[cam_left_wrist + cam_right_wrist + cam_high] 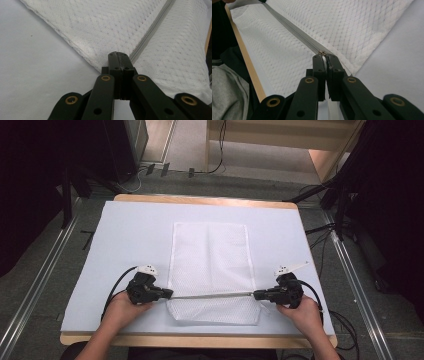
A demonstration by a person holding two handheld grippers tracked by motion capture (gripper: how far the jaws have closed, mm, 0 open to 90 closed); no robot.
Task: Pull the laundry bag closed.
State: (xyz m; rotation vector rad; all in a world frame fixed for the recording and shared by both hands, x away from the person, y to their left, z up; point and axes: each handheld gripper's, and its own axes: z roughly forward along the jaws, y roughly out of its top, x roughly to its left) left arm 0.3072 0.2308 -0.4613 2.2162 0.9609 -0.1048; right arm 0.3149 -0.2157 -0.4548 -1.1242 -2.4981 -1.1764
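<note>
A white mesh bag (210, 255) lies flat in the middle of the table. A grey zipper (212, 295) runs straight across it near its front end and looks taut. In the high view my left gripper (169, 294) is at the zipper's left end. In the left gripper view that gripper (119, 56) is shut on the bag's edge where the zipper (152, 27) ends. My right gripper (256, 295) is at the zipper's right end. In the right gripper view it (325, 57) is shut on the small metal zipper pull (322, 53).
A white mat (125, 235) covers the wooden table, whose front edge (200, 340) runs close behind both hands. Black stands and cables sit on the floor past the table's far corners. Metal rails run along the floor on both sides.
</note>
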